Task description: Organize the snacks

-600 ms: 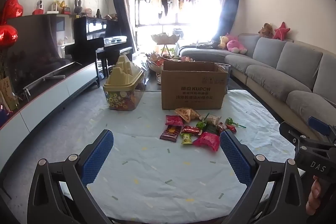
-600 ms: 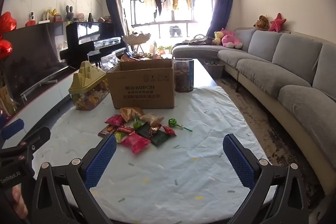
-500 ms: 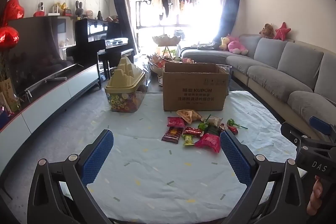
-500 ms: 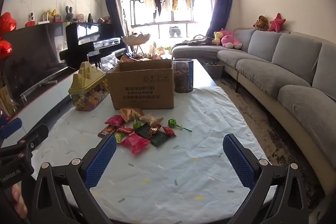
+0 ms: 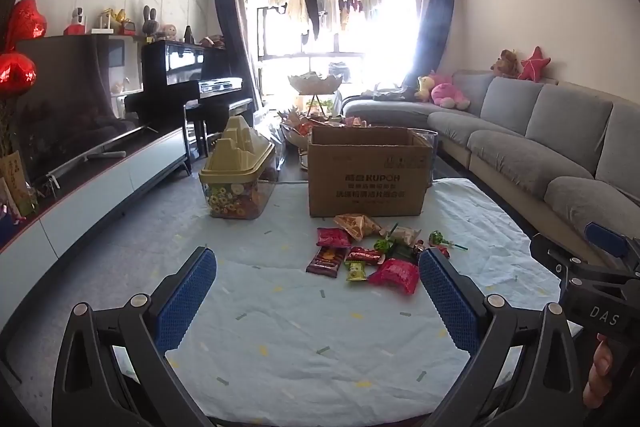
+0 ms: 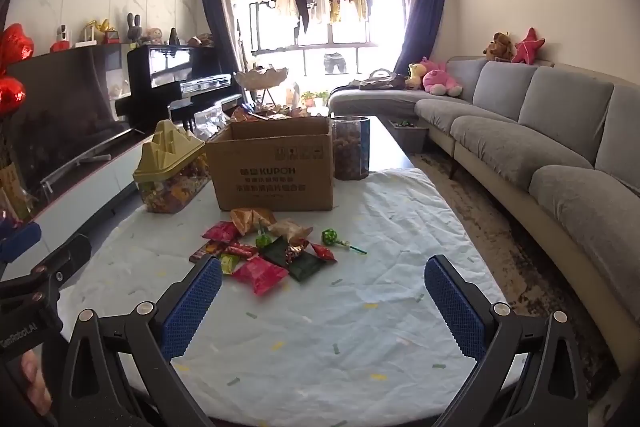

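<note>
Both grippers spread wide, tilted down over the table

Our left gripper [image 5: 318, 281] and right gripper [image 6: 323, 289] hover at lower frame, empty, side by side; the snacks [image 6: 266, 247] lie mid-frame on the cloth [image 6: 320, 339], just before the box [image 6: 276, 167].

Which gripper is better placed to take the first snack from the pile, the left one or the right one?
Probably the right gripper. In its own view the snack pile lies between its open fingers, just ahead. In the left view the pile lies toward the right finger of the left gripper, also open. Both hold nothing.
</note>
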Demonstrator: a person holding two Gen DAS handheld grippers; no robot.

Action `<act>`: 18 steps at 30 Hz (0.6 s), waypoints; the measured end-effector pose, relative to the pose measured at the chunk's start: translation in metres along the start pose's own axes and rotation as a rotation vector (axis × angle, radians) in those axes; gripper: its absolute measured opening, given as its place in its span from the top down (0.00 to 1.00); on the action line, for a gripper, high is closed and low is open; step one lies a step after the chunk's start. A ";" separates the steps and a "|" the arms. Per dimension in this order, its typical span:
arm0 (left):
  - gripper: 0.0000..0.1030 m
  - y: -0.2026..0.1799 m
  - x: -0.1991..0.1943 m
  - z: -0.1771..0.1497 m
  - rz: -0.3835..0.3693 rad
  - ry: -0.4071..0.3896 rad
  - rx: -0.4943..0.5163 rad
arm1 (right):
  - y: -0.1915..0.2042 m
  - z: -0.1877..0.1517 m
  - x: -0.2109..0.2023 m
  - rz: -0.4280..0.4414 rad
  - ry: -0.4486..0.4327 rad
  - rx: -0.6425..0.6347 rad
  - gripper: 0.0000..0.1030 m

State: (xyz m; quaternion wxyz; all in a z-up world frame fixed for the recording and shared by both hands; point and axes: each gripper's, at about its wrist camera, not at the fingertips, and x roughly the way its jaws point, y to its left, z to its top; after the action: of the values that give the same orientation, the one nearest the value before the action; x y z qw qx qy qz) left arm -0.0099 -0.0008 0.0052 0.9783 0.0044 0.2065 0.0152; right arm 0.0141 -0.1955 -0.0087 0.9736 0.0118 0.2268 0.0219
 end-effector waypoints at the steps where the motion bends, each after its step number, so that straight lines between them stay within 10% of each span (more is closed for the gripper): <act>1: 0.00 0.000 0.000 0.000 0.000 -0.001 0.001 | 0.000 0.000 0.000 0.000 0.000 0.001 0.01; 18: 0.00 0.001 -0.003 0.003 0.003 -0.011 -0.002 | 0.000 0.001 -0.001 0.002 -0.003 -0.001 0.01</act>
State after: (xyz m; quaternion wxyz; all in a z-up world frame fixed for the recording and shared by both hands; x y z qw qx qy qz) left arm -0.0119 0.0005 0.0090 0.9794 0.0039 0.2012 0.0168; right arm 0.0137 -0.1951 -0.0076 0.9739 0.0115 0.2253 0.0228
